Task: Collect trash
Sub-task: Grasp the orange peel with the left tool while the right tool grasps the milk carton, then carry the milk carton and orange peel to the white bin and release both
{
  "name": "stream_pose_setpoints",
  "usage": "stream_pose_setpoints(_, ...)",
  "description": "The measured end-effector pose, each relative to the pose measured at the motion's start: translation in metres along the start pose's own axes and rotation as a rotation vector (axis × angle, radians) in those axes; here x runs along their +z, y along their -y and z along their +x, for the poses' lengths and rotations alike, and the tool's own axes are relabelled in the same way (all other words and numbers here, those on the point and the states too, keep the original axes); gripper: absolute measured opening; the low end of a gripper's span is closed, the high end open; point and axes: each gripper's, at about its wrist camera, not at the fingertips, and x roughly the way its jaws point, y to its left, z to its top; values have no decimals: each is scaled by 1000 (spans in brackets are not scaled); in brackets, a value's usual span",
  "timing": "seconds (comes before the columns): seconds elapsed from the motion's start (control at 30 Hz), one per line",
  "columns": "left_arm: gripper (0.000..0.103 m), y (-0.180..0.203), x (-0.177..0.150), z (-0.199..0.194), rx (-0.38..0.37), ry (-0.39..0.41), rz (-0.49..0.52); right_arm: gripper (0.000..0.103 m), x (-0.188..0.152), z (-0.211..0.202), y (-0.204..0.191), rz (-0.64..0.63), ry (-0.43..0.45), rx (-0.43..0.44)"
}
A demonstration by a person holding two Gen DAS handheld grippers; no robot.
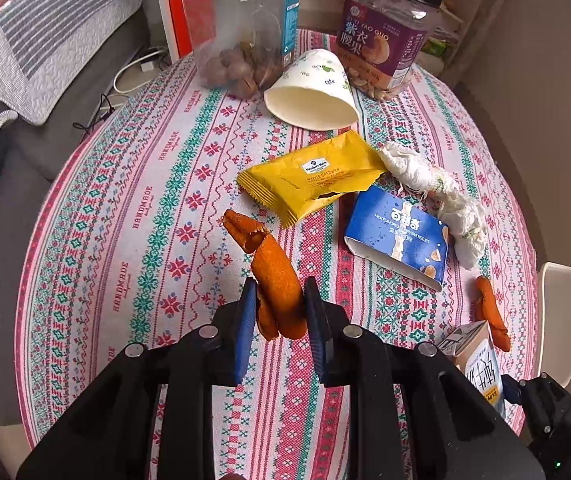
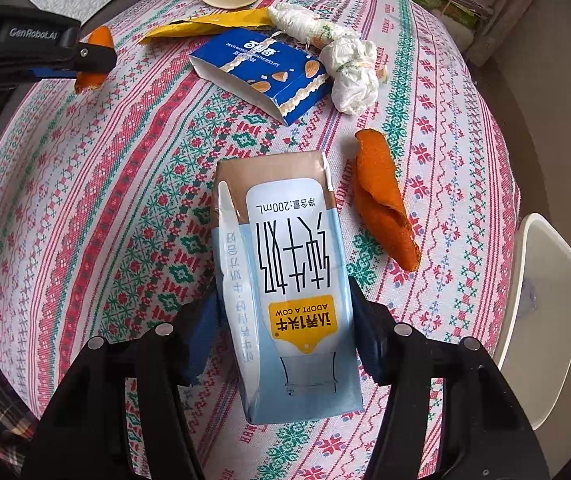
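Observation:
My left gripper (image 1: 279,300) is shut on a curled orange peel (image 1: 273,272) and holds it above the patterned tablecloth (image 1: 145,220); it also shows in the right wrist view (image 2: 85,64). My right gripper (image 2: 285,320) is shut on a light-blue milk carton (image 2: 289,280), seen at the lower right in the left wrist view (image 1: 479,360). On the table lie a second orange peel (image 2: 385,204), a yellow wrapper (image 1: 313,178), a blue biscuit box (image 1: 399,236), a crumpled tissue (image 1: 433,192) and a tipped paper cup (image 1: 313,92).
Two clear plastic jars stand at the table's far edge, one with nuts (image 1: 241,24) and one with cashews (image 1: 389,36). A grey sofa with a striped cushion (image 1: 45,32) is at the left. A white chair (image 2: 541,292) stands at the table's right edge.

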Motion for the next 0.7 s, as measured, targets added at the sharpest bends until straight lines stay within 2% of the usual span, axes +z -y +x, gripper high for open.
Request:
stream_pose_setpoints(0.13,24,-9,-1,-19,-3,35,4,56,9,-20,6,60,71,34)
stream_pose_setpoints(0.33,24,-15,-3,-43,-17,88,-7,56,21,-64,18,130,226,39)
stream_pose_setpoints(0.5,24,-14,-8,-68,-31,152,-5,56,29,-90,24,185,352,17)
stream_pose_setpoints(0.7,24,-9,-17,-94,-18,240,10,56,22,-111,31,222,456,-41)
